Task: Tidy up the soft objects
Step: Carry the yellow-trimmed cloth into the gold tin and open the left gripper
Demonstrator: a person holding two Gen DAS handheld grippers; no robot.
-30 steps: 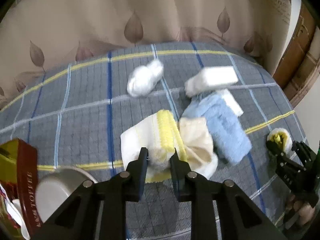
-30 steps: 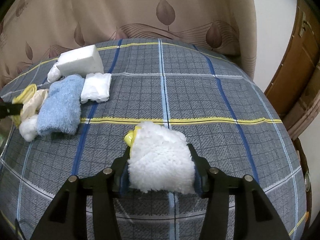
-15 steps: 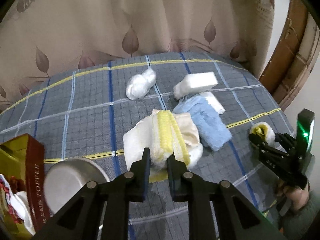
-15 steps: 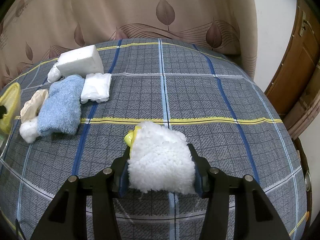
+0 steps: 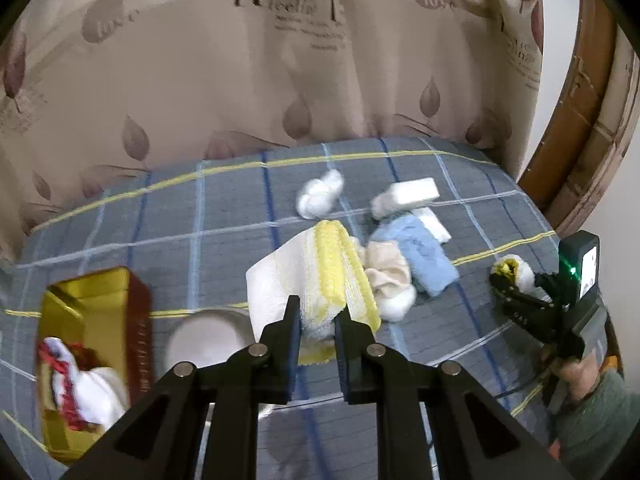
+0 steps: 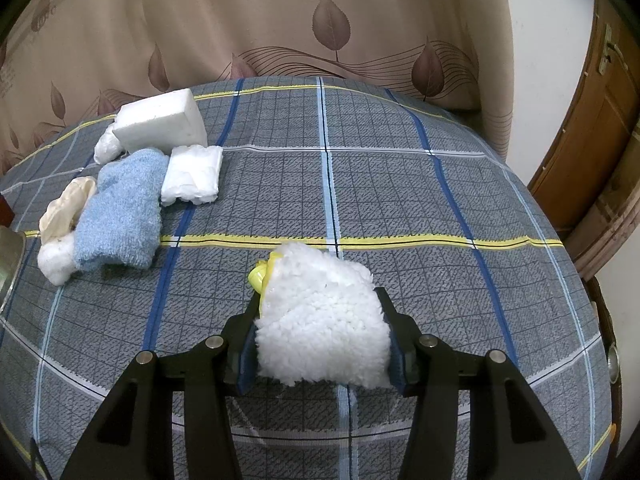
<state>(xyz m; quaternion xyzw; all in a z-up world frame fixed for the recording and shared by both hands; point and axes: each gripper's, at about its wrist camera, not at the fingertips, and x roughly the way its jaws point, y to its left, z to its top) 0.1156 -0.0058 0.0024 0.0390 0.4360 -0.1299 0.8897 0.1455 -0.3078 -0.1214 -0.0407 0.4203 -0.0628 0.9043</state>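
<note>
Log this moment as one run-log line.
left gripper: shut on yellow-white cloth, lifted | right gripper: shut on fluffy white pad | gold tin: open

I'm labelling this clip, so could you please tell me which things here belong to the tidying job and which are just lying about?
Job:
- white-and-yellow cloth in left gripper
- fluffy white pad in right gripper
- blue towel
- white sponge block
- gold tin

Lying about:
- white bowl
- curtain

Beige leaf-printed curtain (image 6: 280, 20) with lettering spans the far side. White wall (image 6: 552, 60) and brown wooden door (image 6: 592, 132) stand at right. Grey plaid tablecloth (image 6: 400, 184) covers the table.
</note>
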